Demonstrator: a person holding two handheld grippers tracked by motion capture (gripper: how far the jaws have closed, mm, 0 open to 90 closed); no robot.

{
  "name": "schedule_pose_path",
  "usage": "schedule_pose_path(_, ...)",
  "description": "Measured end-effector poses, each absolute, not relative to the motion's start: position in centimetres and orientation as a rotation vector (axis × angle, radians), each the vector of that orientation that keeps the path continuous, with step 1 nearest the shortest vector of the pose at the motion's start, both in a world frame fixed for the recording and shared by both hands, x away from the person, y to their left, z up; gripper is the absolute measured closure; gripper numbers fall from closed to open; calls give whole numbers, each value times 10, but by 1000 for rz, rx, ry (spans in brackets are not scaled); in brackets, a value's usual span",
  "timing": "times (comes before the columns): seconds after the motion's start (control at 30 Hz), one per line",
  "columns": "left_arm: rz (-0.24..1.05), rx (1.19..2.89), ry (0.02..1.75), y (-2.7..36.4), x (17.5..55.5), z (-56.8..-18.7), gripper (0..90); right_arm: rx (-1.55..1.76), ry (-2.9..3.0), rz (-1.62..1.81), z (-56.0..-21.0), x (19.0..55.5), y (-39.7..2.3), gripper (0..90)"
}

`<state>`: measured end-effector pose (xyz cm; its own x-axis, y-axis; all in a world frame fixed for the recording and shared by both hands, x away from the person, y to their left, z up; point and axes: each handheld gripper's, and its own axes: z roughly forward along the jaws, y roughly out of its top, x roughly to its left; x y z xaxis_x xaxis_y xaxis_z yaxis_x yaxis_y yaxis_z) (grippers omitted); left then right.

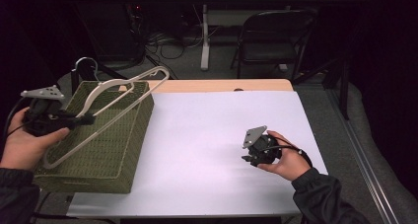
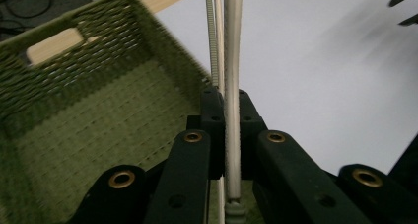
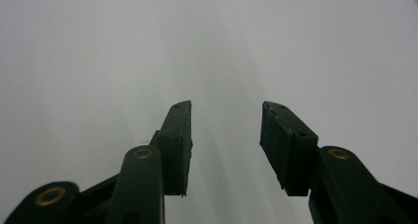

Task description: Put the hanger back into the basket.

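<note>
A cream clothes hanger (image 1: pixel 111 103) slants over a green woven basket (image 1: pixel 116 150) at the table's left, its hook up at the back. My left gripper (image 1: pixel 87 119) is shut on the hanger's shoulder; in the left gripper view the hanger (image 2: pixel 232 61) runs up between the closed jaws of that gripper (image 2: pixel 227 98), above the basket (image 2: pixel 88 120). My right gripper (image 1: pixel 249 159) is held low over the white table sheet (image 1: pixel 207 130) at the right, jaws apart. In the right gripper view the gripper (image 3: pixel 226 110) stands open with nothing between its fingers.
The white sheet covers most of the table; a strip of wood tabletop (image 1: pixel 222 85) shows at the back. A black folding chair (image 1: pixel 273 39) and a white table leg (image 1: pixel 205 36) stand on the floor behind, with cables.
</note>
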<state>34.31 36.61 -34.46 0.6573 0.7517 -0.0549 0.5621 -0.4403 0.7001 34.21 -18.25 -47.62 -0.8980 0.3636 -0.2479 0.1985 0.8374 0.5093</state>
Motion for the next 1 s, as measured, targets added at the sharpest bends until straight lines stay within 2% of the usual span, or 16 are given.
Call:
schedule_pose_path(0.1, 361, 2161, 1078, 393, 349, -352, 872, 426, 2682, 692, -477, 342, -182, 547)
schedule_pose_path(0.4, 355, 2110, 1143, 439, 358, -373, 872, 429, 2677, 656, -477, 343, -181, 540)
schedule_pose_path(1.0, 255, 2161, 1171, 441, 375, -431, 872, 441, 2679, 695, -481, 343, -188, 540)
